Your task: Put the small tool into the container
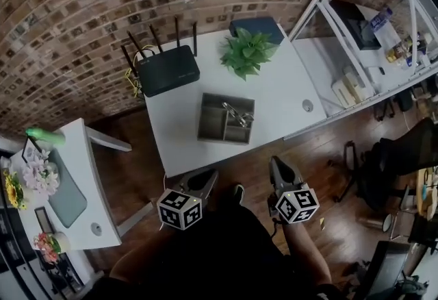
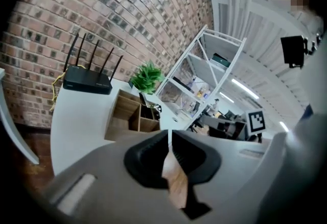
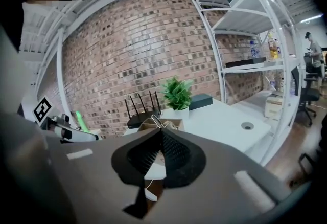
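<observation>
Since small tool point(image 1: 237, 114) lies in container point(image 1: 212, 129) at 12 o'clock, left gripper point(image 2: 169, 135) & right gripper point(image 3: 160, 132), closed & empty, prob. needn't reach in.

Obscured and indistinct items

Small tool point(image 1: 237, 114) in container point(image 1: 211, 122): metallic, was too small to identify. Dark box point(image 1: 265, 26): stood partly hidden behind plant point(image 1: 246, 51). Side tabletop point(image 1: 96, 189): was cut by left edge. Shelf goods point(image 1: 397, 52): were too small to tell.
</observation>
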Motion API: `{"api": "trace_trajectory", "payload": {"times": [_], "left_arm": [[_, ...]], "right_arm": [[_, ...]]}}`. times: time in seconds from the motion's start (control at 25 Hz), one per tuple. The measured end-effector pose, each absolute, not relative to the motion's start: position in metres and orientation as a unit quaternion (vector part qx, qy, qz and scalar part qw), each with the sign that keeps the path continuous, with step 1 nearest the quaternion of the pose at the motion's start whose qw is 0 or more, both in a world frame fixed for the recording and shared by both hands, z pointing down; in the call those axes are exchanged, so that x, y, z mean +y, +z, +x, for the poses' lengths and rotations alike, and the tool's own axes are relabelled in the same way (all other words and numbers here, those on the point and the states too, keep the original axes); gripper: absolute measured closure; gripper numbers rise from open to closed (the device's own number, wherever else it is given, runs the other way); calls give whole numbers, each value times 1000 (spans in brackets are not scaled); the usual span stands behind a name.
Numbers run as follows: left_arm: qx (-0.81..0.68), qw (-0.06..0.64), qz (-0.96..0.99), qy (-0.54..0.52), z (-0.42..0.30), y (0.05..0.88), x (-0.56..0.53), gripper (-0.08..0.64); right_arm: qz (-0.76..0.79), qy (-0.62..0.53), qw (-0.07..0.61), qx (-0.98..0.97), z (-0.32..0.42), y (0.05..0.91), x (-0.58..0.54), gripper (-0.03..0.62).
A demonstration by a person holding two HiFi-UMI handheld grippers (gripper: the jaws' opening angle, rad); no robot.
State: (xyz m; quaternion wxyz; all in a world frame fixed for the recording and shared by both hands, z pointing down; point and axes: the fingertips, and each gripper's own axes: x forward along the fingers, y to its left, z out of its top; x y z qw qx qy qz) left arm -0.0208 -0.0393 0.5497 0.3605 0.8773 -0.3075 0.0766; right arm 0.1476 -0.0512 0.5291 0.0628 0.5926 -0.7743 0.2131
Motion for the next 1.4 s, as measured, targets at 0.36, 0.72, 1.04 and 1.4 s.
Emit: {"api": "trace_trajectory", "payload": {"times": [0.36,0.72,1.04,1.4], "left_arm": [[-283,319,899,101,-12,544,-37,538],[-320,292,898,82,14,516,-34,538],[-342,278,893,87,32,512,-28,539],[-349,277,890,98,41,514,-23,538]], "right_arm": [[592,227,43,-772,126,521,-25,581],[535,209,35,-818,122,506,-26,581],[518,206,24,-830,147,504,-21,581],[509,211,18,-834,155,504,-16,581]]}}
